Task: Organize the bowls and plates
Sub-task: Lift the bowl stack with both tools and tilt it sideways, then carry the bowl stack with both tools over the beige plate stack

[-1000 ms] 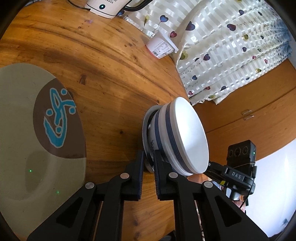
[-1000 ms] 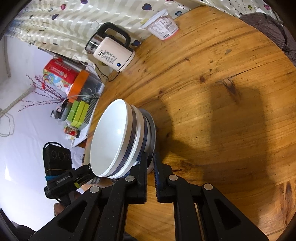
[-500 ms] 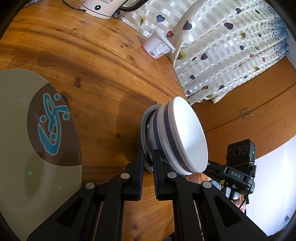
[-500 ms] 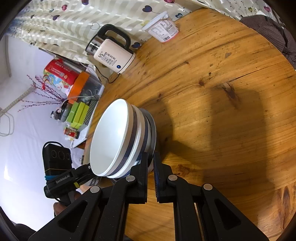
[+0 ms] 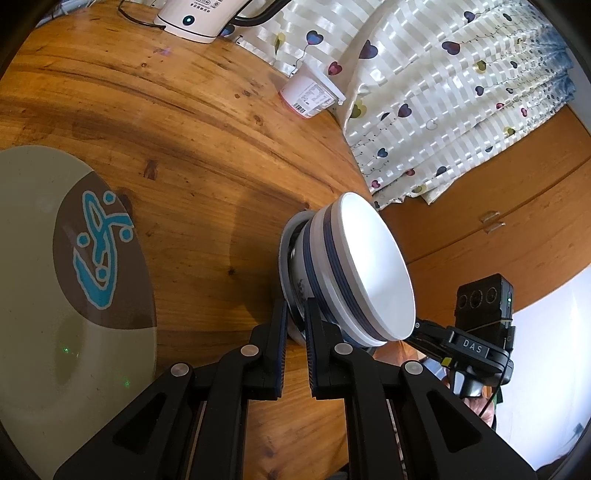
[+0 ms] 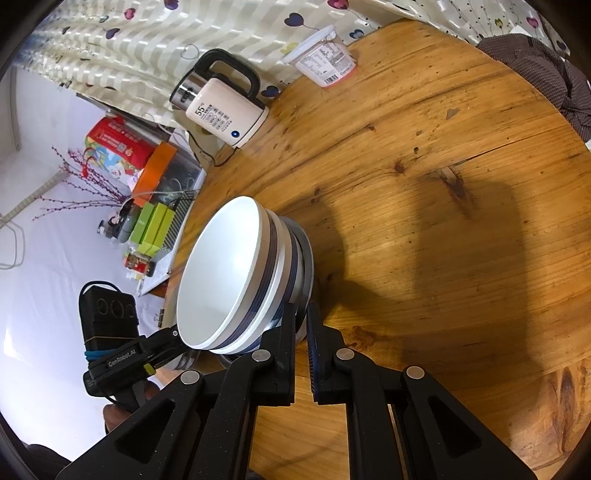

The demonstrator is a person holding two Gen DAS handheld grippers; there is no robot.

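A stack of white bowls with dark blue bands (image 5: 369,266) (image 6: 229,273) sits on a small white plate (image 5: 286,240) (image 6: 307,243) over the round wooden table (image 5: 203,147). My left gripper (image 5: 295,317) is shut on the plate's near rim. My right gripper (image 6: 302,317) is shut on the opposite rim. Each view shows the other gripper's camera block (image 5: 484,299) (image 6: 110,310) beyond the stack. Whether the plate touches the table I cannot tell. A large grey-green plate with a brown patch and a blue fish (image 5: 55,277) lies flat to the left.
A white electric kettle (image 5: 195,18) (image 6: 221,107) and a yogurt tub on its side (image 5: 310,96) (image 6: 325,62) stand at the table's far edge, by a heart-print curtain (image 5: 443,92). A dark checked cloth (image 6: 535,74) lies at the far right. Boxes and tins (image 6: 147,184) crowd beyond the left edge.
Both grippers keep hold of the plate under the bowls. The left view has shifted a little, so the large plate sits slightly further left and the kettle shows more.
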